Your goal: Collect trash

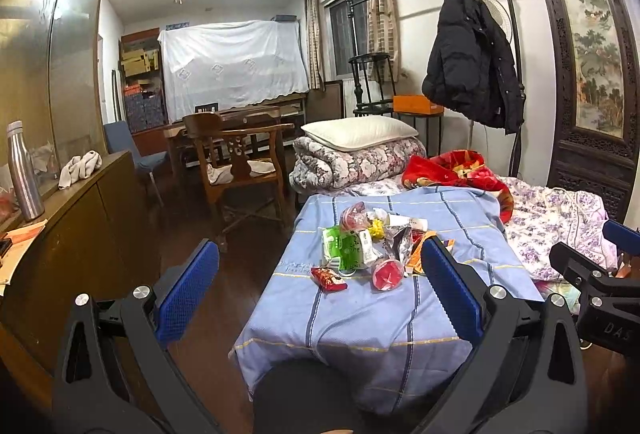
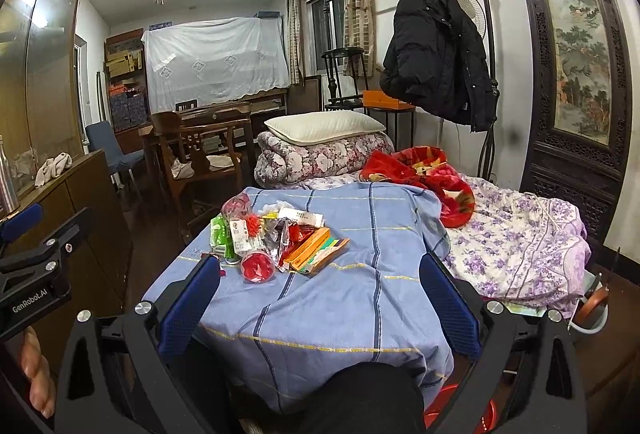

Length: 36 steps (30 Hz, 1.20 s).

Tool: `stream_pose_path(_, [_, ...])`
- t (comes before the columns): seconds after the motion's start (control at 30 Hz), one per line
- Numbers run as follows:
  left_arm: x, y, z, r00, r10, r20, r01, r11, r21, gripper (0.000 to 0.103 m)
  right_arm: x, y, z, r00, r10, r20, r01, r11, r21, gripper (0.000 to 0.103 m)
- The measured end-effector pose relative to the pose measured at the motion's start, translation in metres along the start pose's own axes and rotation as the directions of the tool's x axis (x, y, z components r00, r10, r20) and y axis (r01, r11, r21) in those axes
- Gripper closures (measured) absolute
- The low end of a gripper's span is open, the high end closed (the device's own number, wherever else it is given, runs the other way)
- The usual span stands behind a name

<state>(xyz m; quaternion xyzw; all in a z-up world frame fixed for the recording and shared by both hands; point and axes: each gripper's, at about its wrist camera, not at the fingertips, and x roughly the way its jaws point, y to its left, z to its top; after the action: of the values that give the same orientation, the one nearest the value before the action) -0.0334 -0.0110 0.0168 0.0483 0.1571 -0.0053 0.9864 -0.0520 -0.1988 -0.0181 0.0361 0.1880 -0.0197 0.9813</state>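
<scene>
Trash, a loose heap of crinkled wrappers, cartons and cups, piled on the pale blue checked bedsheet toward the left edge of the bed, short of the foot end. Probably all light and easily scattered. Green plastic packet and small red snack wrapper at the near-left of the heap: thin, soft, likely slippery; best pinched across a crumpled fold rather than a flat face. Crumpled silver foil bag in the middle: stiff enough to hold shape, noisy, apt to spring back. Flat orange cardboard box on the right side: rigid, best taken across its narrow edges. Red-lidded clear plastic cup lying on its side at the near edge of the heap: round, liable to roll or crush; contents impossible to tell. Left gripper spread wide, holding nothing, well short of the heap. Right gripper likewise wide apart and empty. Red round container partly seen low beside the bed, perhaps a bin; inside hidden.
</scene>
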Motion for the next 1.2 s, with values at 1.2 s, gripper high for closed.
stream_pose_path(1.2, [-0.0021, -0.0008, 0.0006, 1.0, 0.001, 0.004, -0.001, 1.0, 0.002, 0.006, -0.0042, -0.0013, 0.0003, 1.0, 0.0, 0.011, 0.0, 1.0, 0.002, 0.006])
